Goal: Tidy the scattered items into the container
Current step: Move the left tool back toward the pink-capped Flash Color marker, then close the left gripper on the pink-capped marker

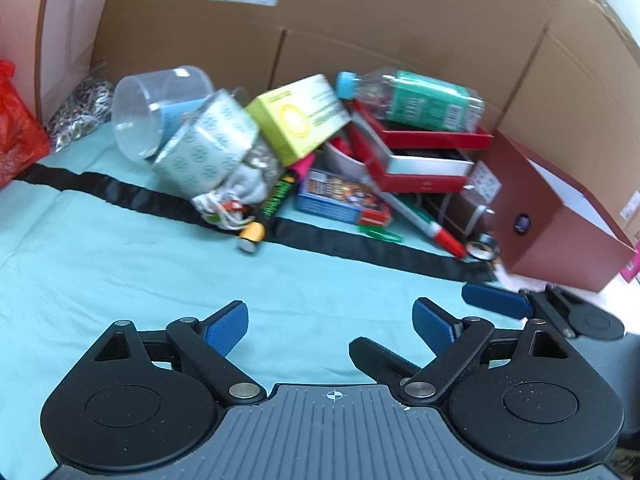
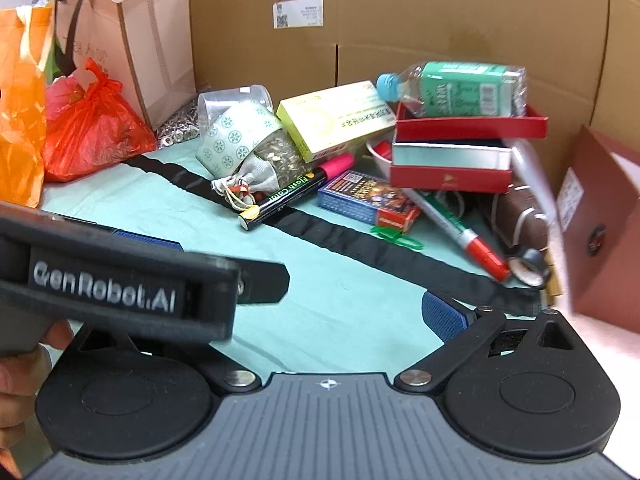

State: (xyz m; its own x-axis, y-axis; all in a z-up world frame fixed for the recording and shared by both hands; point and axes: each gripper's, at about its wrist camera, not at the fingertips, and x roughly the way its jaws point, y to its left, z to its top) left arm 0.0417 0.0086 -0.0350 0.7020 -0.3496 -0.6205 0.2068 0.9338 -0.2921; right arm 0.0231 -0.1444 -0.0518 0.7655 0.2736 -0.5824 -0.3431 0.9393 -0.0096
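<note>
A heap of items lies on the teal cloth point(image 1: 120, 264). It holds a clear plastic cup point(image 1: 160, 108), a patterned roll point(image 1: 208, 144), a yellow-green box point(image 1: 300, 116), a green-labelled bottle point(image 1: 420, 100) on a red tray box point(image 1: 420, 160), a black marker point(image 1: 276, 196), a card pack point(image 1: 340, 196) and a red-capped pen point(image 1: 432, 228). A maroon box point(image 1: 560, 216) stands at the right. My left gripper point(image 1: 330, 326) hangs open and empty, short of the heap. Beside it, my right gripper point(image 2: 332, 316) also stands wide; its left finger is hidden behind the left gripper's body point(image 2: 112, 284).
A big cardboard box point(image 2: 400, 20) walls off the back. A red plastic bag point(image 2: 92, 128), an orange bag point(image 2: 20, 100) and a paper bag point(image 2: 132, 28) stand at the left, with a pile of metal rings point(image 1: 80, 108). A black strip point(image 1: 360, 240) crosses the cloth.
</note>
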